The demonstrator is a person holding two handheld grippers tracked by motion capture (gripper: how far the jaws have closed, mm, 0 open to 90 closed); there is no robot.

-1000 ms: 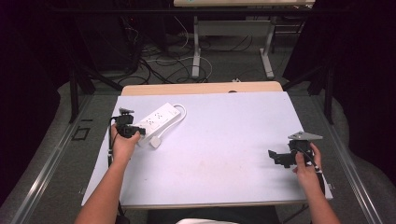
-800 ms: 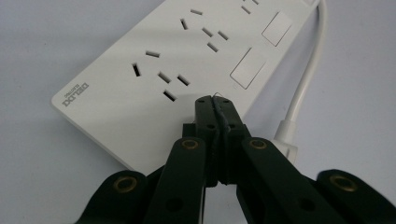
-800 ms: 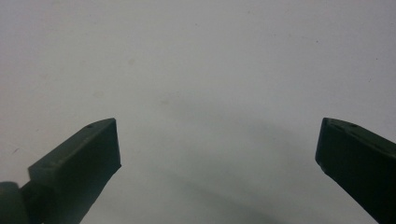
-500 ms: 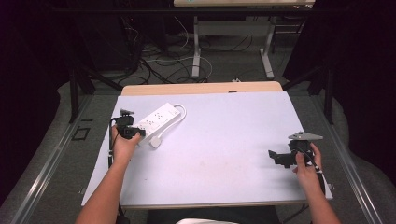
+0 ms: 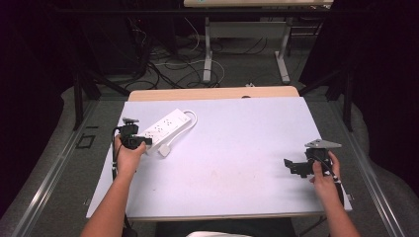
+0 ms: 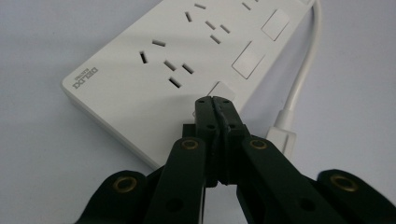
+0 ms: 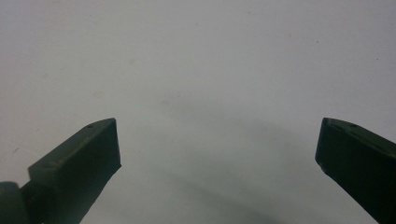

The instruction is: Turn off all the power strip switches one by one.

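Left tool (image 6: 215,103) has crept slightly toward the power strip (image 5: 165,127) at the bench's (image 5: 237,148) far left; jaws pressed together, tips over its nearest switch, likely about to press it. Right tool (image 5: 296,167) unmoved, jaws spread, empty.

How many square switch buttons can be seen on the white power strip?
3 in the left gripper view on the power strip: one far, one middle, one just beyond the closed tongs. More may be hidden.
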